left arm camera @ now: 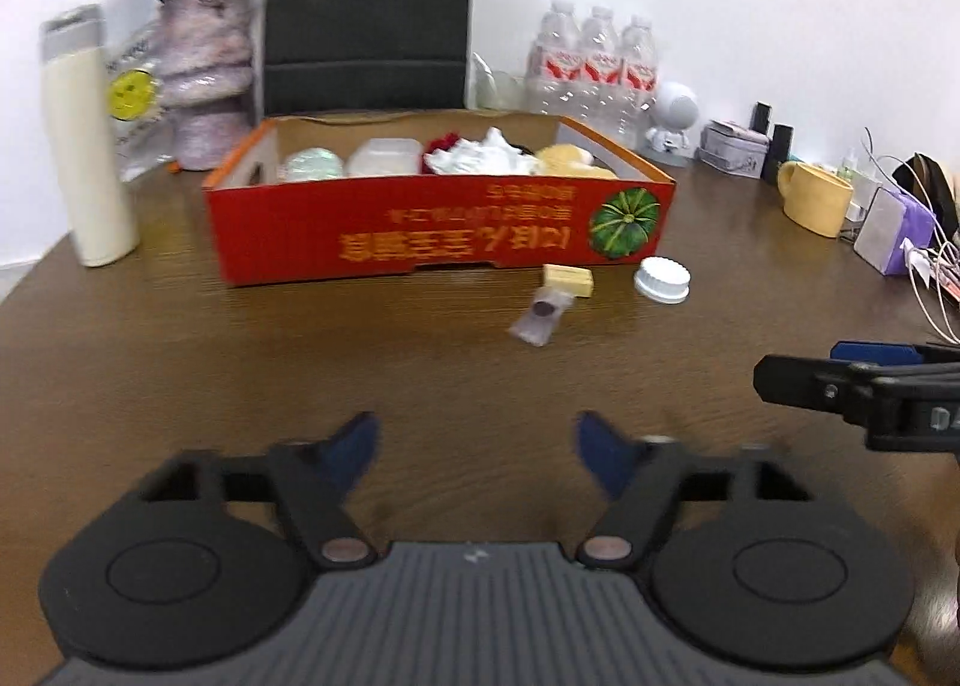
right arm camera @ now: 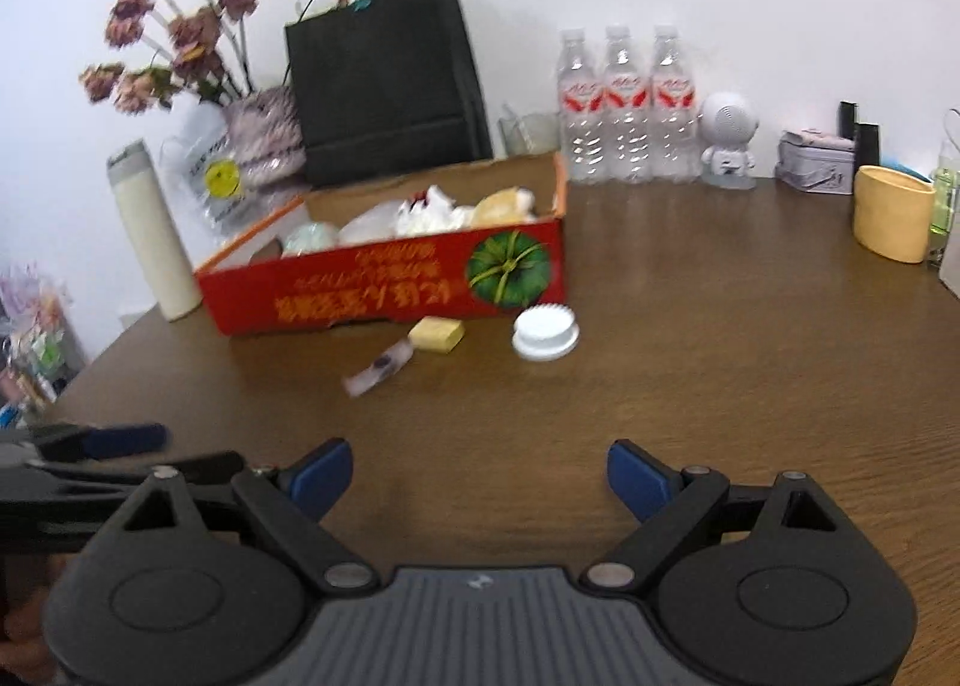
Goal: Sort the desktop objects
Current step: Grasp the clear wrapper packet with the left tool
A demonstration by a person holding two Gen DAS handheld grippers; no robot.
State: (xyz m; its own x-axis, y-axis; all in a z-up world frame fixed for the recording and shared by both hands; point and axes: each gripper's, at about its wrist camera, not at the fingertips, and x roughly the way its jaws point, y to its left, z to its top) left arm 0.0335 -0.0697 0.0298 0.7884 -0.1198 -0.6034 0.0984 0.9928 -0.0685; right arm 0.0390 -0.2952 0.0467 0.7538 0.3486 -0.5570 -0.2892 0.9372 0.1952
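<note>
A red cardboard box [left arm camera: 420, 230] [right arm camera: 384, 290] holding several items stands on the brown table. In front of it lie a small yellow block [left arm camera: 569, 279] [right arm camera: 437, 334], a clear packet with a dark disc [left arm camera: 540, 317] [right arm camera: 381, 367] and a white ribbed cap [left arm camera: 663, 279] [right arm camera: 545, 331]. My left gripper [left arm camera: 477, 449] is open and empty, well short of them. My right gripper [right arm camera: 479, 476] is open and empty, also short of them. The right gripper shows at the right edge of the left wrist view [left arm camera: 852, 386]; the left gripper shows at the left edge of the right wrist view [right arm camera: 102, 449].
Behind the box are a black paper bag [left arm camera: 366, 14] [right arm camera: 384, 80], a vase of dried flowers [left arm camera: 207, 80] [right arm camera: 264, 128], a white flask [left arm camera: 90, 140] [right arm camera: 156, 230], three water bottles [left arm camera: 594, 68] [right arm camera: 627, 104], a white robot figure [right arm camera: 729, 140] and a yellow mug [left arm camera: 816, 197] [right arm camera: 894, 212].
</note>
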